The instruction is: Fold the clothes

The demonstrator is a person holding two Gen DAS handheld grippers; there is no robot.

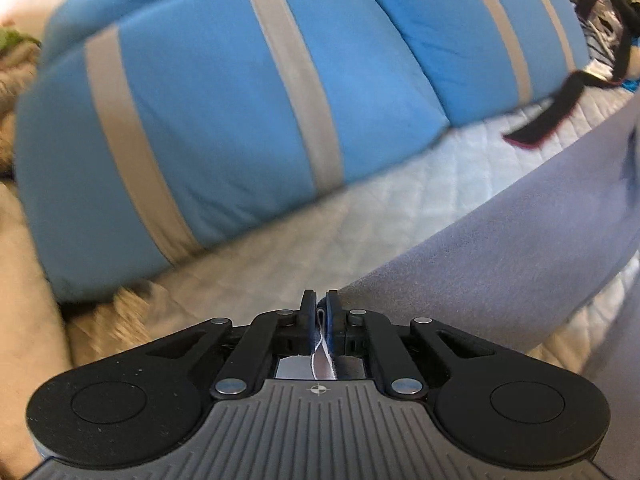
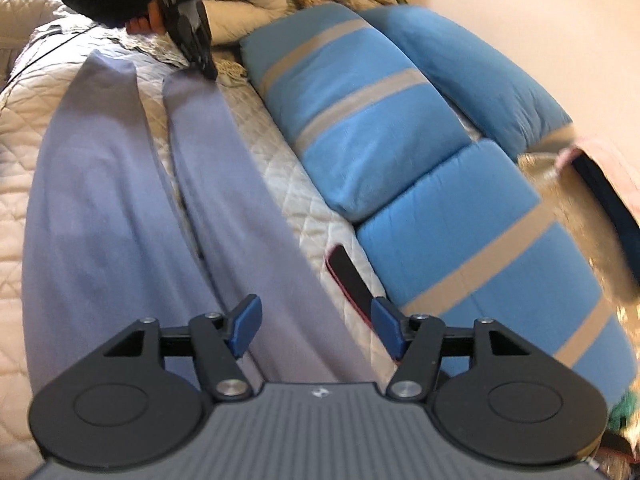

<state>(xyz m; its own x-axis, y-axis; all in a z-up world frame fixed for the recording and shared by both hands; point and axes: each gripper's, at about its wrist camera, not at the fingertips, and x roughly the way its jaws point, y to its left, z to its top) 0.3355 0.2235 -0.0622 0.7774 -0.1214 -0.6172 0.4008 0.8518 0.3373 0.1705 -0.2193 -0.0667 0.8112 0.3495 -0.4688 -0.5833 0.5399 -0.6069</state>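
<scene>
Blue grey-striped cushions [image 2: 360, 136] line a white quilted mattress [image 1: 360, 216].

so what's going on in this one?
A person is folding lavender pants laid out on a quilted white bed cover, a handheld gripper in each hand. The left gripper is shut on the hem of one pant leg, at the far end near the blue striped pillows. The right gripper is open above the waist end and holds nothing. A dark phone lies beside the pants.

Matt lavender cloth trousers [image 2: 100, 200] lie on a quilted bedspread [image 2: 296, 184] — soft blue cushions [image 2: 360, 140] beside.
</scene>
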